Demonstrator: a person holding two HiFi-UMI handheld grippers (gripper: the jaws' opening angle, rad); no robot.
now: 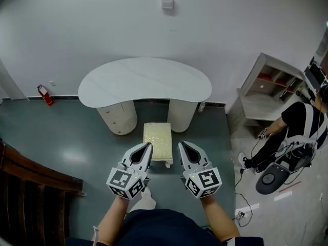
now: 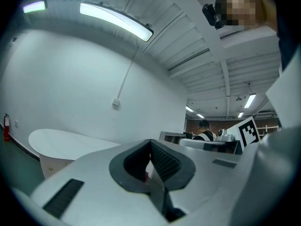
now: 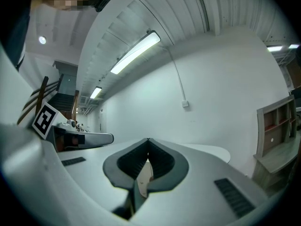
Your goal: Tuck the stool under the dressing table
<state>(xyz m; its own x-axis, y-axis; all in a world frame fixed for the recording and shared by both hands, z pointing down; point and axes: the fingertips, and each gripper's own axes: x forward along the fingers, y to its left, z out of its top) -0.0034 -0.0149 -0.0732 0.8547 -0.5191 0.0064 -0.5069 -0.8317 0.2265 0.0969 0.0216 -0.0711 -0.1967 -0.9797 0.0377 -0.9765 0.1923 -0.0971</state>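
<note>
Plainly, the dressing table (image 1: 145, 79) is biggest: a white kidney-shaped top on two rounded cream pedestals (image 1: 119, 116), set against the wall (image 1: 102, 24). The stool (image 1: 157, 139) (a pale yellow, nubbly rectangular cushion on white legs) stands on the grey floor (image 1: 77, 147) before it, its far end just between the pedestals. The left gripper (image 1: 148, 146) and right gripper (image 1: 180, 146) flank its near end, jaws together on nothing.
</note>
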